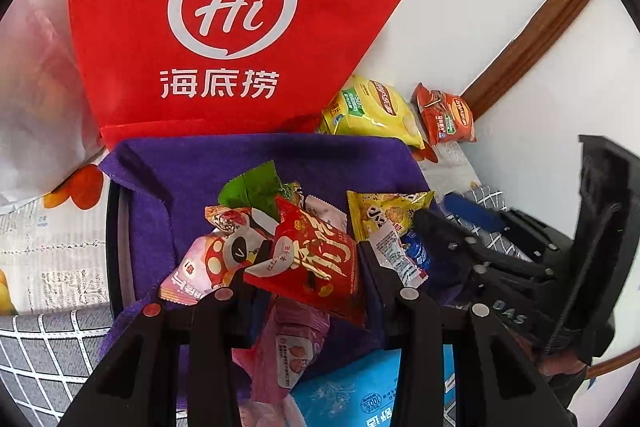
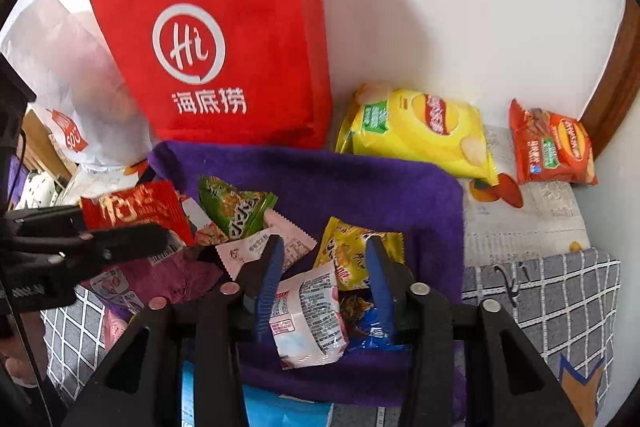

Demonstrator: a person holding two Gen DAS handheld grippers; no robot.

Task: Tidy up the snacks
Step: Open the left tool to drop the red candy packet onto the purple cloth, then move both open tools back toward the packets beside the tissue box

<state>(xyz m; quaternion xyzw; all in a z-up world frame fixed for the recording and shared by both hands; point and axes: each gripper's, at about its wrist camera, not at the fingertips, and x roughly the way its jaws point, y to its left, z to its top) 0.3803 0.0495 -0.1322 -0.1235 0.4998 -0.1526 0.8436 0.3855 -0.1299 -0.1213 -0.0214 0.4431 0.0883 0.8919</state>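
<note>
A basket lined with purple cloth (image 1: 280,151) (image 2: 360,183) holds several small snack packets. My left gripper (image 1: 312,259) has a red packet (image 1: 316,259) between its jaws, above the basket; the same gripper (image 2: 168,235) and packet (image 2: 136,209) show at left in the right wrist view. My right gripper (image 2: 324,251), with blue pads (image 2: 272,267), is open over a white packet (image 2: 308,311) and a yellow packet (image 2: 352,251); it enters the left wrist view (image 1: 460,227) from the right. A green packet (image 2: 236,207) lies behind.
A red Haidilao bag (image 1: 224,27) (image 2: 224,51) stands behind the basket against the white wall. A yellow chip bag (image 2: 416,131) and an orange chip bag (image 2: 552,147) lie at back right. A white plastic bag (image 2: 68,75) sits left. Grey checked cloth (image 2: 540,291) covers the surface.
</note>
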